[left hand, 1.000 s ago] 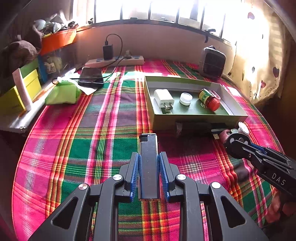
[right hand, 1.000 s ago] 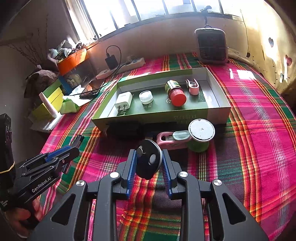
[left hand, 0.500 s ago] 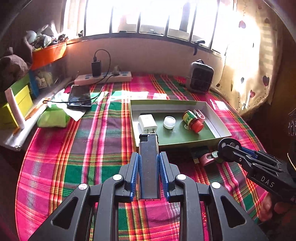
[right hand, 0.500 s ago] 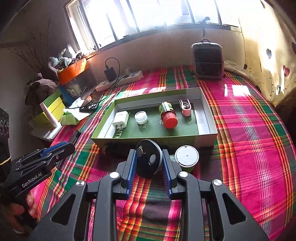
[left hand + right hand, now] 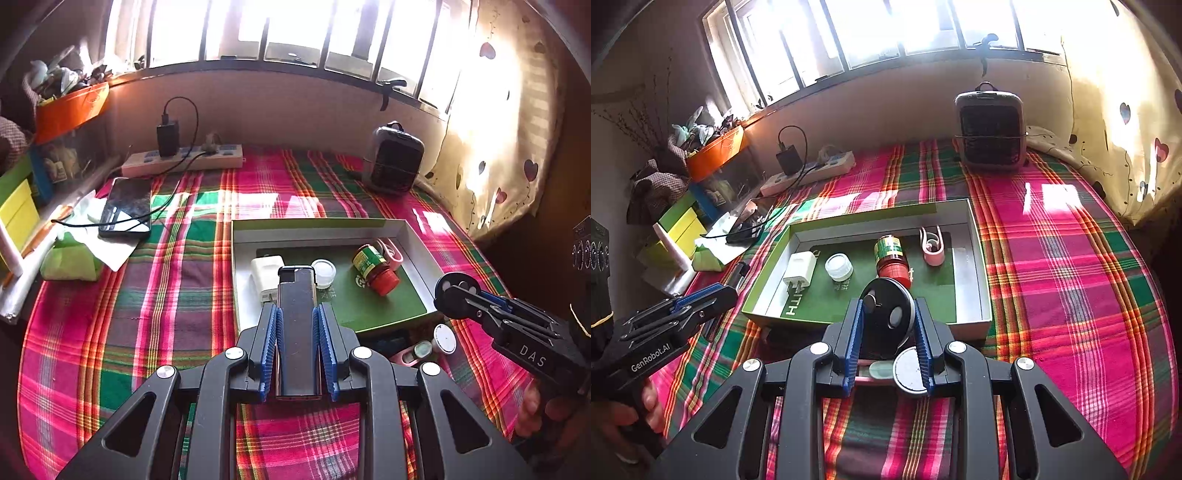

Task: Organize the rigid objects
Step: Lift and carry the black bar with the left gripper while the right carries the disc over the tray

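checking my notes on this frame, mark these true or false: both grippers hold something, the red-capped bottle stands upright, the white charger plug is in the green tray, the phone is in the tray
1. Both grippers hold something: true. The left gripper clamps a dark flat rectangular lighter; the right gripper clamps a black round disc.
2. The red-capped green-labelled bottle stands upright: false, it lies on its side.
3. The white charger plug is in the green shallow tray: true.
4. The black phone is in the tray: false, it lies on the plaid cloth outside it.
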### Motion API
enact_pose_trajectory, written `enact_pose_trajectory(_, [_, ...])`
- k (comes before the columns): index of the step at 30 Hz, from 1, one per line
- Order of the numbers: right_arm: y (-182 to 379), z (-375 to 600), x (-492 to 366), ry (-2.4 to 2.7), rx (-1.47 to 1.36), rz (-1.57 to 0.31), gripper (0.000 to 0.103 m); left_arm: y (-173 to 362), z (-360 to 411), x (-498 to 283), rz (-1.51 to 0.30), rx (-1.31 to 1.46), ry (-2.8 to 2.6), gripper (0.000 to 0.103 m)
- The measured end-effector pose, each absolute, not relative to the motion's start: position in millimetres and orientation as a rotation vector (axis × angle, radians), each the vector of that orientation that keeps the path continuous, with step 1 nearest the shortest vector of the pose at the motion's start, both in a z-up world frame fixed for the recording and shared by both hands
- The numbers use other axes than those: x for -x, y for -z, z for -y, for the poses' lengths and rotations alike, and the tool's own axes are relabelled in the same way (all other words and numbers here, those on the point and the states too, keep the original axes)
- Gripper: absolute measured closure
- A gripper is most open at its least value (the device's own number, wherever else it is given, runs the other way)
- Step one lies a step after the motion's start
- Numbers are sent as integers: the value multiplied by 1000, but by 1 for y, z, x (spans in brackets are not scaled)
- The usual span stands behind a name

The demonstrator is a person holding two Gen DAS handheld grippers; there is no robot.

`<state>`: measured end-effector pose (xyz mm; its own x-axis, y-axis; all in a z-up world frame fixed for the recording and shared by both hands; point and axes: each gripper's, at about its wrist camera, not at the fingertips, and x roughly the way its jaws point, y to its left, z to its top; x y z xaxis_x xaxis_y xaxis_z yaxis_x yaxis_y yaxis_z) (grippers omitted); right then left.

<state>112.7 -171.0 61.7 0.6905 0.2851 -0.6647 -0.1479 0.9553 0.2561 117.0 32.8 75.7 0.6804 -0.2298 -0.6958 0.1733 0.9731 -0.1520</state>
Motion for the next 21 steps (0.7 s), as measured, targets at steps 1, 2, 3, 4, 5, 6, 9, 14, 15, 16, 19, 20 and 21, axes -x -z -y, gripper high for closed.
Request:
enact_pose_trajectory(1, [-62, 172, -117, -240, -185, -773, 75, -75, -32, -121, -793, 79, 226, 81])
enact_pose_trajectory(2, [-62, 174, -120, -236, -182, -775, 75, -75, -31, -125, -795, 82, 227, 81])
enact_pose_trajectory(3, [-61, 175, -125, -234, -180, -777, 75, -74, -29, -129, -798, 84, 230, 81])
enact_pose_trajectory(4, [-61, 176, -129, -231, -176, -780, 75, -74, -29, -133, -800, 88, 232, 81])
enact_pose_trajectory(5, [-60, 177, -133, -228, -173, -784, 75, -73, -27, -137, -800, 87, 232, 81])
enact_pose_trajectory(6, [-60, 179, -136, -225, -172, -786, 75, -73, -26, -141, -799, 83, 232, 81])
enact_pose_trajectory(9, [-57, 180, -147, -217, -163, -797, 75, -71, -22, -153, -801, 83, 234, 81])
enact_pose_trajectory(14, [-52, 179, -161, -223, -143, -814, 75, -68, -19, -169, -809, 90, 233, 81])
enact_pose_trajectory(15, [-51, 180, -164, -221, -142, -816, 75, -67, -17, -171, -810, 84, 236, 81])
enact_pose_trajectory(16, [-50, 181, -167, -218, -141, -818, 75, -66, -16, -174, -812, 80, 236, 81])
enact_pose_trajectory(19, [-48, 184, -174, -212, -143, -827, 75, -63, -13, -180, -819, 82, 238, 81])
enact_pose_trajectory(20, [-47, 184, -175, -210, -142, -830, 75, -63, -13, -182, -820, 84, 239, 81])
enact_pose_trajectory(21, [-46, 185, -177, -208, -141, -832, 75, -62, -12, -183, -820, 84, 242, 81])
